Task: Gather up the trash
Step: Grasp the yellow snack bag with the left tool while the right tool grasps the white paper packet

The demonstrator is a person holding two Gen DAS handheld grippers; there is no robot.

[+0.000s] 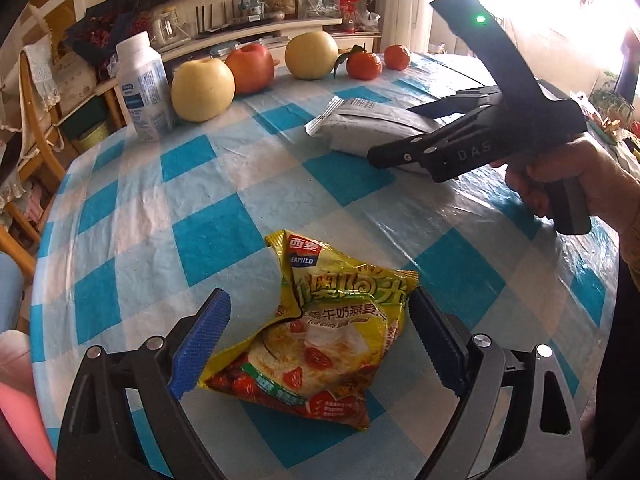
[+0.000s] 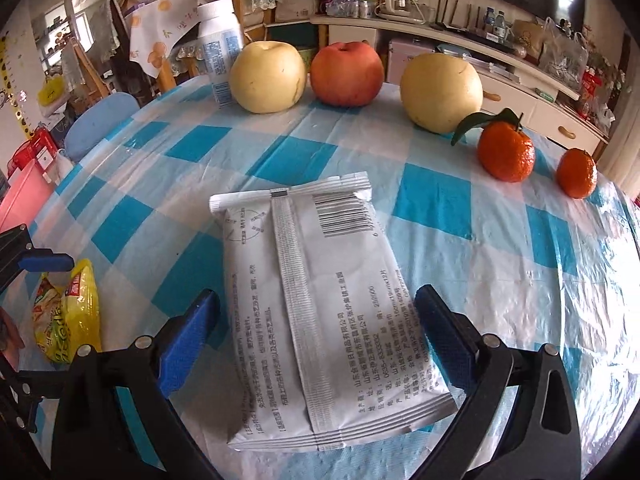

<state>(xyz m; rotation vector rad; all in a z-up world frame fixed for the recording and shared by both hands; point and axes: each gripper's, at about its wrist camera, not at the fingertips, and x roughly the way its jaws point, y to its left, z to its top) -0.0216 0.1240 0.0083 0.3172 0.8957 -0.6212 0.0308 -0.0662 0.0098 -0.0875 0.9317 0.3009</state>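
Left gripper spread wide, straddling the yellow wrapper on the table, pads not pressing. Right gripper likewise wide around the white pack. Both look light, crinkly, slippery; pinch across the middle.

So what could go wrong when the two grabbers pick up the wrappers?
1. The yellow oatmeal packet is crumpled and torn, and it sits off-centre between the open left gripper fingers, so it might slip out or tear more.
2. The silver packet is wide and lies flat on the checked tablecloth; the open right gripper may pinch the plastic cloth too.
3. A tugged cloth could roll the tangerines or tip the white bottle.
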